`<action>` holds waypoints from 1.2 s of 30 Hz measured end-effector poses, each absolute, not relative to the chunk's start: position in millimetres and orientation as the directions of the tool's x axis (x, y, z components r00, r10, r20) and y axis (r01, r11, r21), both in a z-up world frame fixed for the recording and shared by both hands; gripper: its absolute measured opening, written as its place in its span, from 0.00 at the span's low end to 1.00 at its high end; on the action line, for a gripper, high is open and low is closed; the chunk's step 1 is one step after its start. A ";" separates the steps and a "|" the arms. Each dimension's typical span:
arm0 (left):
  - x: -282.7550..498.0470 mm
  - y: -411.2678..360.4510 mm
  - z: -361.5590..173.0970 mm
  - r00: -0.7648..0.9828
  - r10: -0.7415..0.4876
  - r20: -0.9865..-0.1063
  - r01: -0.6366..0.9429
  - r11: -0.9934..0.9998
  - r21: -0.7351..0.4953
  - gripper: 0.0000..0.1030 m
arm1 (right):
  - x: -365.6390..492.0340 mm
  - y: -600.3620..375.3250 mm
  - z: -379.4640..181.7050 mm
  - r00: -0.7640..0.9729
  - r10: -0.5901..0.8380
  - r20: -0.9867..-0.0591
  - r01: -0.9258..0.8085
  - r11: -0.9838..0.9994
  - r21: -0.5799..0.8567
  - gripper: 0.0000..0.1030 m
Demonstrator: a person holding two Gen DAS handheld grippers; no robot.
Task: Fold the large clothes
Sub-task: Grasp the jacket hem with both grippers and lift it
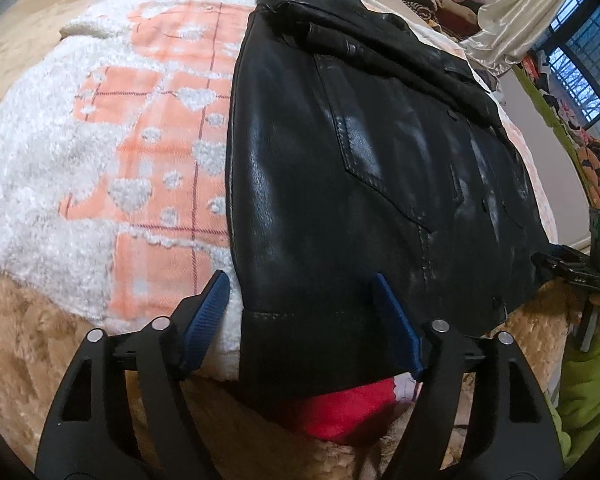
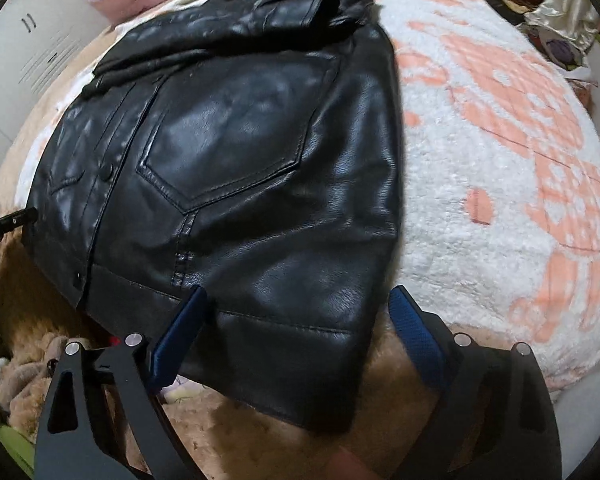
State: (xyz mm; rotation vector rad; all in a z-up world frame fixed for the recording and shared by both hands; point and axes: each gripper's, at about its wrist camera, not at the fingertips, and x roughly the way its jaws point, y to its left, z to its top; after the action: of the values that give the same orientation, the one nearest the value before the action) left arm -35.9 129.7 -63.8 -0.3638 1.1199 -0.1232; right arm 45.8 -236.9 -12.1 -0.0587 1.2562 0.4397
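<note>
**Two grippers spread over the hem of a black leather jacket**

We see one black leather jacket (image 1: 360, 160) lying flat and buttoned on a white-and-orange fleece blanket (image 1: 148, 152). It is glossy, with stitched patch pockets and its collar at the far end. Its hem overhangs the blanket's near edge above a tan plush cover (image 1: 32, 340).

We hold both tools angled steeply downward. The left gripper (image 1: 300, 280) has its blue fingers (image 1: 210, 308) spread, straddling the jacket's left hem corner without pressing it. The right gripper (image 2: 300, 292) is likewise spread, with the right hem corner lying between its jaws, unpinched. In the left wrist view, a hand in a green sleeve (image 1: 592, 380) carries the right tool.
</note>
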 end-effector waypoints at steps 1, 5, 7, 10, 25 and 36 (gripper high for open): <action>-36.6 128.3 -65.3 0.434 -0.278 -0.857 -0.085 0.934 -0.346 0.67 | 45.9 -235.7 -13.0 0.231 0.294 -0.927 -0.362 0.911 0.198 0.76; -38.7 122.9 -68.5 0.424 -0.264 -0.866 -0.081 0.942 -0.327 0.56 | 38.0 -234.0 -10.9 0.250 0.341 -0.906 -0.395 0.890 0.226 0.40; -38.8 120.1 -65.6 0.424 -0.252 -0.870 -0.074 0.948 -0.311 0.44 | 34.4 -244.7 -5.5 0.284 0.381 -0.880 -0.371 0.890 0.266 0.20; -41.8 126.4 -63.3 0.434 -0.279 -0.857 -0.076 0.936 -0.343 0.25 | 27.8 -264.8 3.4 0.315 0.481 -0.818 -0.332 0.864 0.379 0.15; -76.8 164.1 32.0 0.627 -0.387 -0.676 0.033 0.880 -0.473 0.06 | -2.7 -292.6 80.9 0.467 0.708 -0.530 -0.435 0.705 0.560 0.10; -4.8 171.8 83.3 0.734 -0.411 -0.541 0.101 0.853 -0.511 0.06 | 69.9 -313.0 105.6 0.602 0.743 -0.291 -0.340 0.569 0.749 0.10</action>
State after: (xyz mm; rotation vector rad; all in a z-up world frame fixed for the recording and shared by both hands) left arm -4.8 171.8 83.3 -0.4768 0.6951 -0.2937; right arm 70.0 -313.0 105.6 0.7021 0.6467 0.6905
